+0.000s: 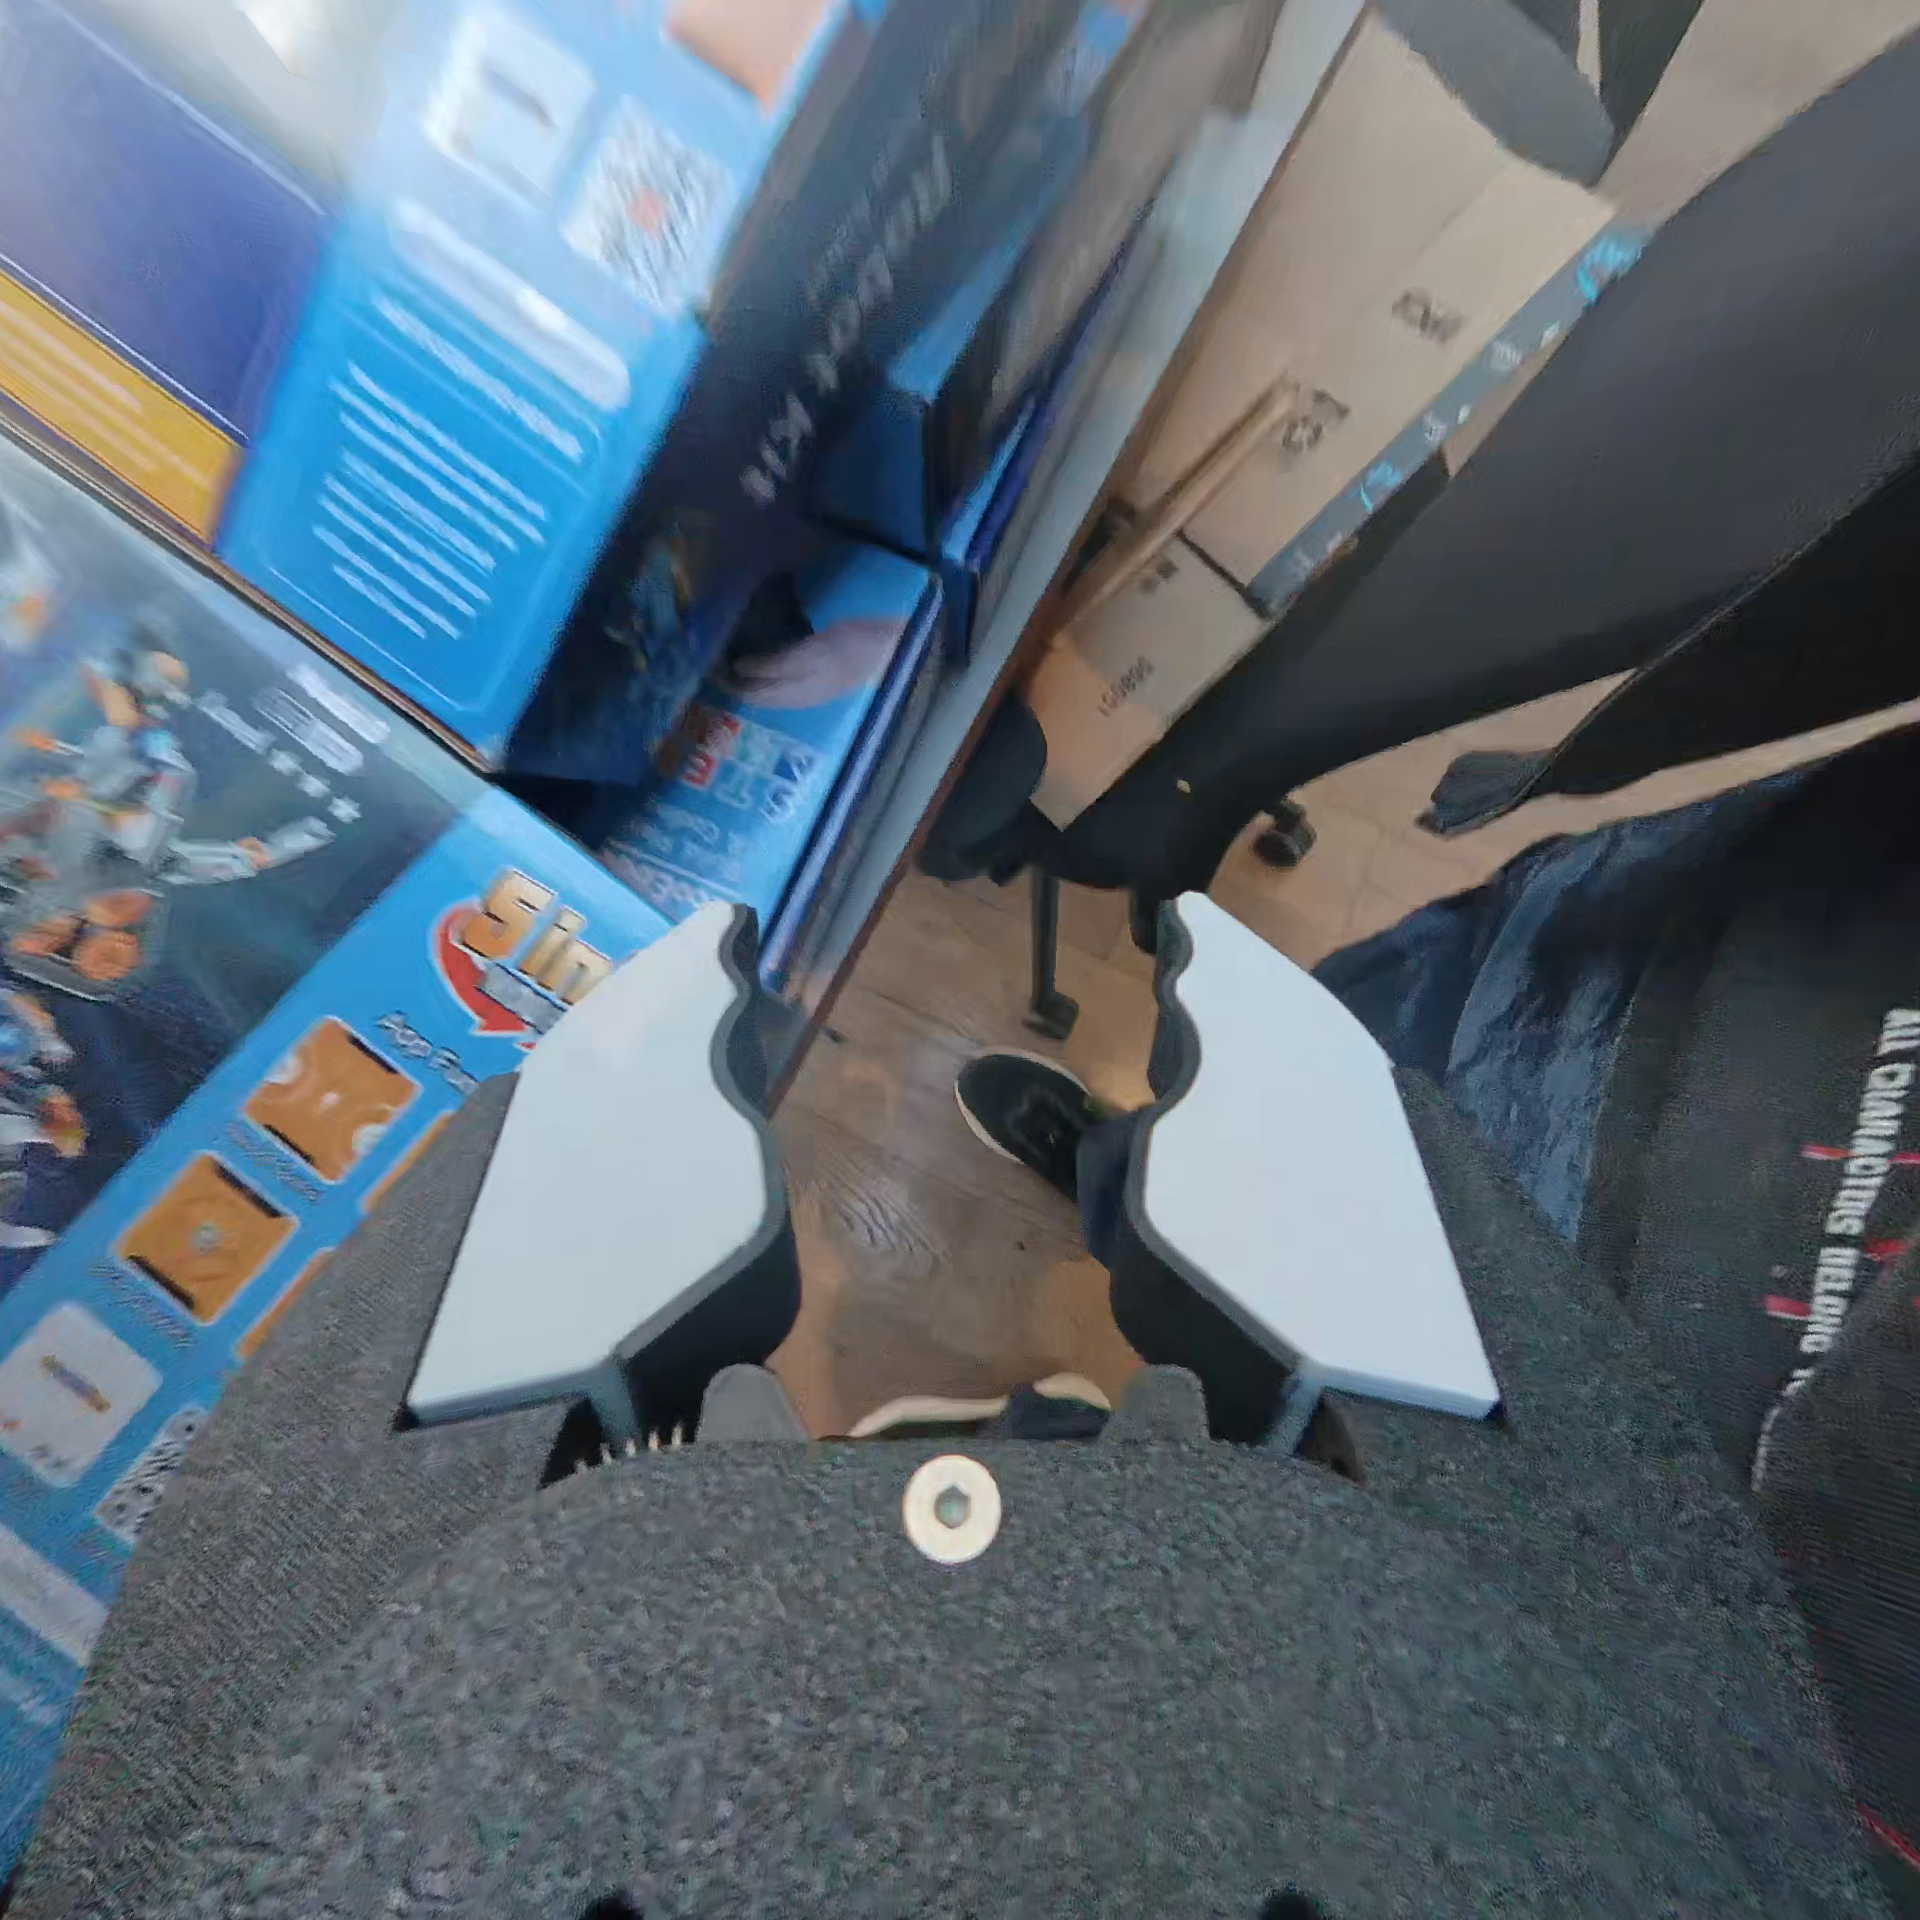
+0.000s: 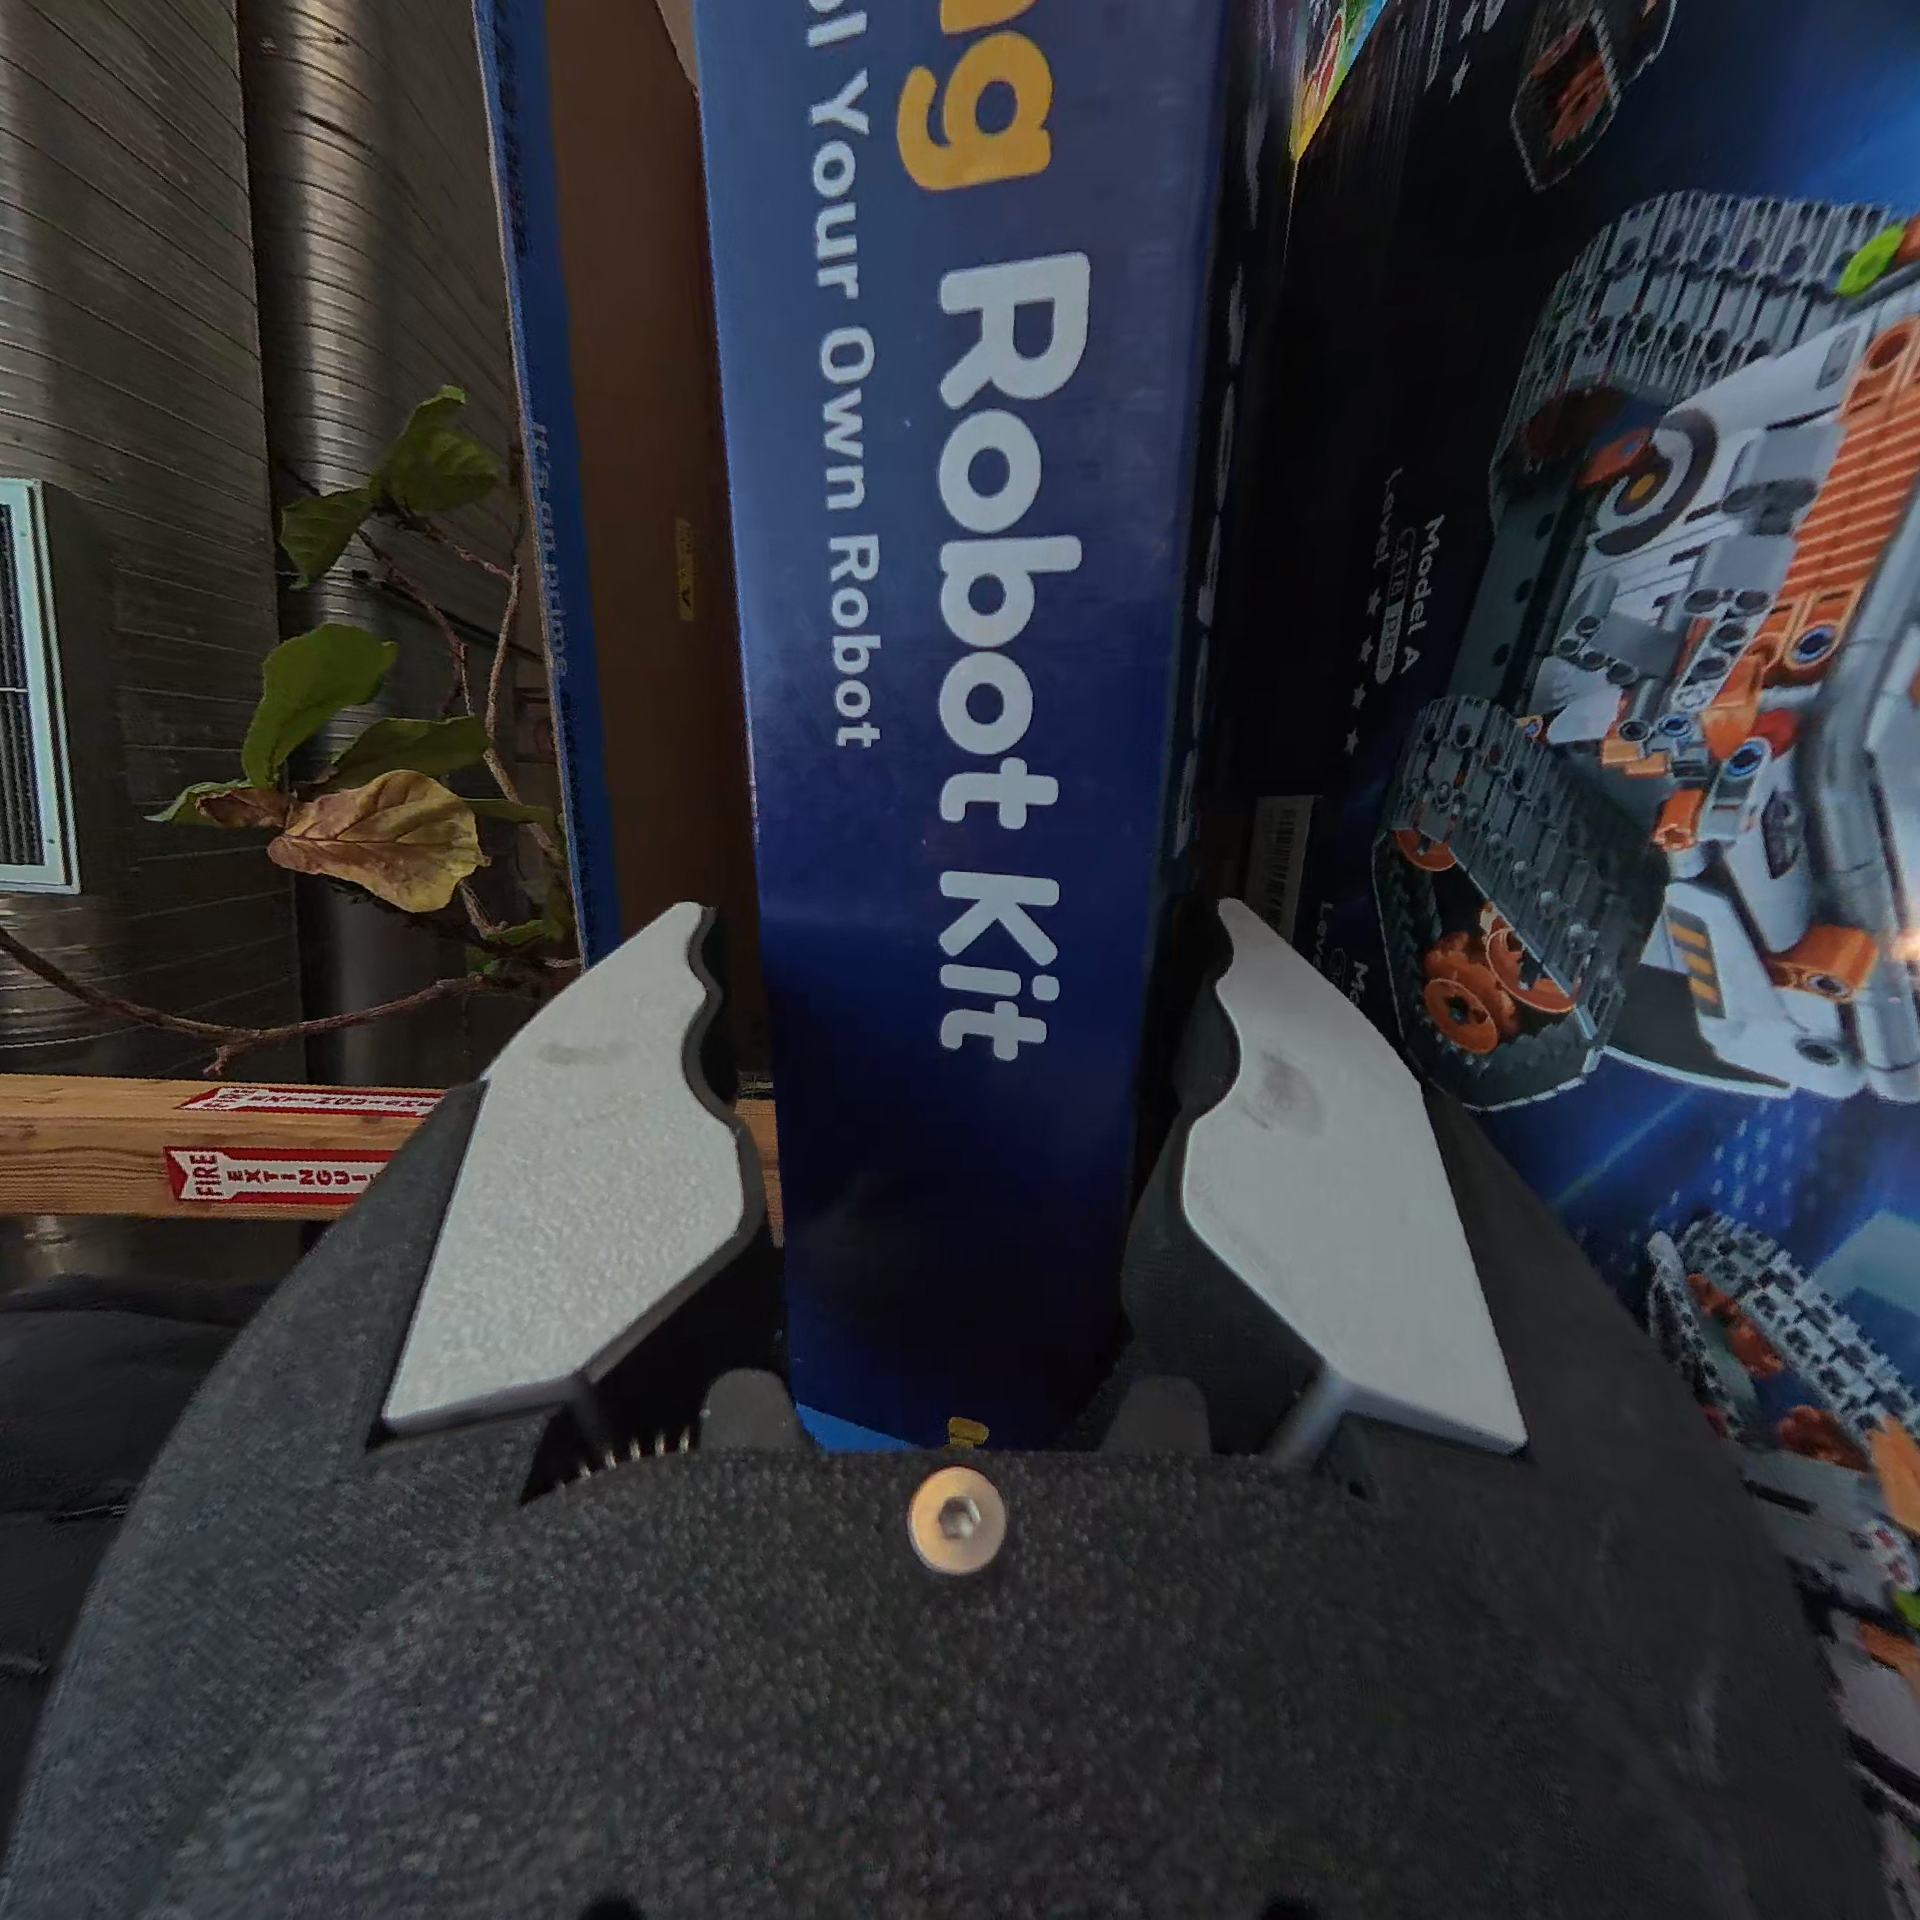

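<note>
In the right wrist view my right gripper point(image 2: 966, 914) has a tall dark blue box point(image 2: 966, 623) with white and yellow lettering between its jaws. The box stands upright, and its narrow face fills the gap, with both pads lying against its sides. Its lower end sits deep between the fingers. In the left wrist view my left gripper point(image 1: 956, 914) is open and empty and points down at a wooden floor point(image 1: 914, 1247). A black shoe point(image 1: 1023, 1117) is on the floor just past its tips. The left view is blurred.
A box with a robot picture point(image 2: 1610, 675) stands right of the held box, and brown cardboard point(image 2: 623, 520) stands left of it. A leafy plant point(image 2: 384, 727) and a wooden rail point(image 2: 104, 1143) are at the left. Blue boxes point(image 1: 468, 416), cardboard cartons point(image 1: 1299, 364) and black chairs point(image 1: 1558, 571) surround the left gripper.
</note>
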Available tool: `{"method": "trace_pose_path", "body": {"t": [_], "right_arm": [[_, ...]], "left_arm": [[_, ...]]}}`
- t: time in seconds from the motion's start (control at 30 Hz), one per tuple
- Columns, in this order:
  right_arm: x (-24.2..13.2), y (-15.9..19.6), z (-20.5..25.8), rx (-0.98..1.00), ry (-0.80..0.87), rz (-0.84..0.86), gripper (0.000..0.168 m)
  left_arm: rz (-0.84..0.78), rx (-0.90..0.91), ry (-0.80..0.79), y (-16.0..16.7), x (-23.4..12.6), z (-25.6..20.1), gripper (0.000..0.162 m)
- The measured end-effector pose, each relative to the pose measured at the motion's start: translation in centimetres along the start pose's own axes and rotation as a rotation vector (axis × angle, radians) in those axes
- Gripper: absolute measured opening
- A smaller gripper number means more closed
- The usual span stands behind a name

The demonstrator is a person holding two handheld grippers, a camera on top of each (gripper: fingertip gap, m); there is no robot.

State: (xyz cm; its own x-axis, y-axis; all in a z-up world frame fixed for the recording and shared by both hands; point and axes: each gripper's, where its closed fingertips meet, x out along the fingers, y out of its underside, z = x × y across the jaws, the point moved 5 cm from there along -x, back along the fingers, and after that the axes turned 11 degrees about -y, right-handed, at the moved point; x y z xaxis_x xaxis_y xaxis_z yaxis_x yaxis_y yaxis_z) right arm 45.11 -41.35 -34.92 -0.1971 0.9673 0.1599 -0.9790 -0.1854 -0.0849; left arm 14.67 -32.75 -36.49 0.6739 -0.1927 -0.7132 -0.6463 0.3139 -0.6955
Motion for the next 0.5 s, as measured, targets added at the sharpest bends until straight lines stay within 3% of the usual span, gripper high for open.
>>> {"method": "trace_pose_path", "body": {"t": [0.1, 0.3, 0.4, 0.5], "right_arm": [[-0.1, 0.1, -0.1, 0.009, -0.013, -0.015, 0.082], [-0.2, 0.3, -0.2, 0.018, -0.032, -0.039, 0.081], [-0.2, 0.6, -0.1, 0.005, -0.004, -0.014, 0.082], [-0.2, 0.8, 0.1, -0.016, 0.026, 0.010, 0.082]], "left_arm": [[-0.102, -0.009, -0.096, -1.7, -1.4, 1.5, 0.073], [-0.026, -0.246, -0.168, -0.9, 2.5, 5.5, 0.105], [-0.099, -0.399, -0.137, -2.5, 3.9, 7.6, 0.105], [-0.091, -0.443, -0.087, -3.9, 5.2, 8.9, 0.103]]}}
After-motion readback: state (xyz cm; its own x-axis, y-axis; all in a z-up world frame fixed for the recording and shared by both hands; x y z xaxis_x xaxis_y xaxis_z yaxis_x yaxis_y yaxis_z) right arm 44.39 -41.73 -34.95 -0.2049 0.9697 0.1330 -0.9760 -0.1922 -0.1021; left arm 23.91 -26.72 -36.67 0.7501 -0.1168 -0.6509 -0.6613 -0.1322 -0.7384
